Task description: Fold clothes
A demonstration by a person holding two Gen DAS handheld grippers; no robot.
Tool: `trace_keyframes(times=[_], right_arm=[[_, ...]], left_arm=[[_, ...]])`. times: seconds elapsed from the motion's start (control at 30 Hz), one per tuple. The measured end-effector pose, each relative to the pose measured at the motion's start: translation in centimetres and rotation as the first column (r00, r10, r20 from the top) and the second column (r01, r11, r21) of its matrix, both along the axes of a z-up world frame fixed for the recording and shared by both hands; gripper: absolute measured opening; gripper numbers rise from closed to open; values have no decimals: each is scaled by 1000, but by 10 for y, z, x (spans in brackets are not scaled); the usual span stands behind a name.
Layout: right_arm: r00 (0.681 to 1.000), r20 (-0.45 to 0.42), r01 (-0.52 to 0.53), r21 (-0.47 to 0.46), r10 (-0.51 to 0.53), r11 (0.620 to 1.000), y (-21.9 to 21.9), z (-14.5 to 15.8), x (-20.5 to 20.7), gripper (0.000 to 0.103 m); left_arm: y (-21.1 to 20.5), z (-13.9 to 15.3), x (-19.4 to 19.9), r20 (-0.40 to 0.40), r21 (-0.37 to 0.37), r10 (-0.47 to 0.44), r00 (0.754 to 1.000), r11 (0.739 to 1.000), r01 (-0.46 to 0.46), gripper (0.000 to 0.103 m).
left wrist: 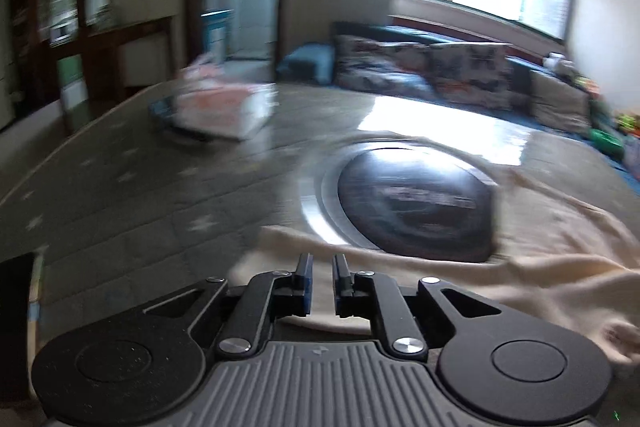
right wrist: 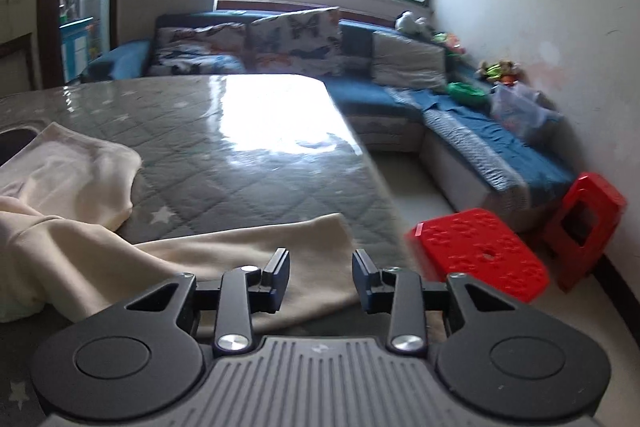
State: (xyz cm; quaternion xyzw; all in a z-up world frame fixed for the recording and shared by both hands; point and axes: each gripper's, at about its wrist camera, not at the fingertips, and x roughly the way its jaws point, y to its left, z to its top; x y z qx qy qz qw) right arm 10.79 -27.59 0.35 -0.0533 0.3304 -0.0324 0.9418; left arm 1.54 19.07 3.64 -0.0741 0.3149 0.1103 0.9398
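The left gripper hovered over the near edge of the cream garment, its jaws a narrow slit apart with nothing between the pads; the cloth lay just below and ahead of the fingertips, spreading off to the right. The right gripper stood with its jaws clearly parted and empty, above a flat strip of the same cream garment that lay just beyond and under the fingers, near the table's right-hand edge.

Taking the garment as the mark: in the blurred left wrist view a dark round inset in the table sat just behind it, partly covered by its edge, and a pale bag lay well beyond it to the left. Only the right wrist view showed the garment's bunched folds to the left, two red stools on the floor to its right, and the blue sofa far behind it.
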Motion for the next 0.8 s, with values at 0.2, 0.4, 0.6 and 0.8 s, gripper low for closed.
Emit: trace_keyframes(times=[0.2, 0.4, 0.6, 0.8], right_arm=[[997, -74, -20, 97, 27, 995, 0, -21, 25, 37], [991, -128, -40, 57, 48, 998, -1, -18, 18, 39], [983, -173, -63, -1, 61, 998, 1, -14, 2, 39], [983, -158, -105, -69, 93, 992, 8, -2, -19, 38]], left_arm=[[-71, 0, 7, -8, -15, -299, 954, 954, 299, 13], [-134, -15, 26, -34, -29, -526, 850, 850, 525, 13], [-161, -34, 47, -83, -66, -618, 782, 786, 614, 15], [-168, -42, 39, -117, -82, -681, 723, 732, 677, 15]])
